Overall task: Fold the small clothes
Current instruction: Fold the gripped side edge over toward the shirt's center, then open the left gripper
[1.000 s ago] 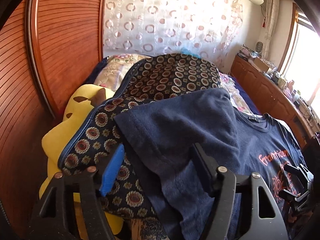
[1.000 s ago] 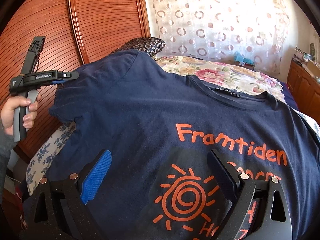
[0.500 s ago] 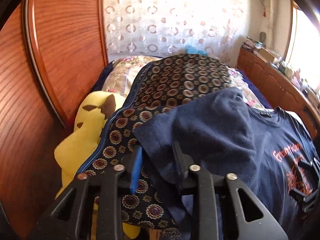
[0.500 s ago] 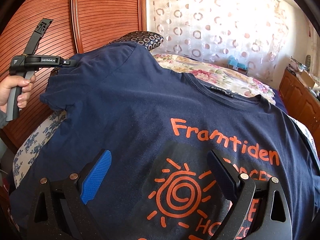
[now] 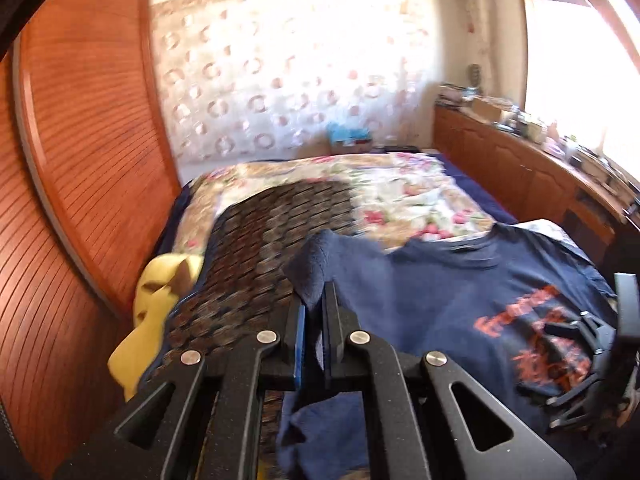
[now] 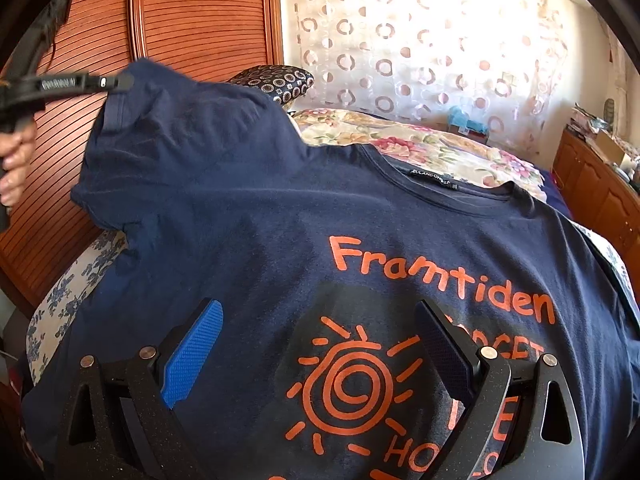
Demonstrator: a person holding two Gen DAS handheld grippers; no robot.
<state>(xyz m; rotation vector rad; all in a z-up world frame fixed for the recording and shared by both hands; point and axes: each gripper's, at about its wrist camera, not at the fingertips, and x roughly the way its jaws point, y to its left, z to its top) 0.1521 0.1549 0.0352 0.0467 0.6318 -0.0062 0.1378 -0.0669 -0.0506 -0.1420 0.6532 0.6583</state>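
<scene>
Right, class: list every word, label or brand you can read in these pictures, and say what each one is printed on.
"Framtiden": orange print on the navy T-shirt chest.
Orange lines below it: partly hidden by the right gripper; only "HO" and scattered letters show.
Neck label: white text, too small to read surely.
Left gripper side lettering: blurred, unreadable.

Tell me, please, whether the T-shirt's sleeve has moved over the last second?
Yes. In the right wrist view the left gripper, shut on the sleeve, has lifted it up along the wooden wardrobe door behind.

Matt navy cotton-like T-shirt (image 6: 248, 216), glossy ribbed wooden wardrobe (image 6: 200, 12), matt black plastic right tool (image 6: 320, 344) with textured pads.
</scene>
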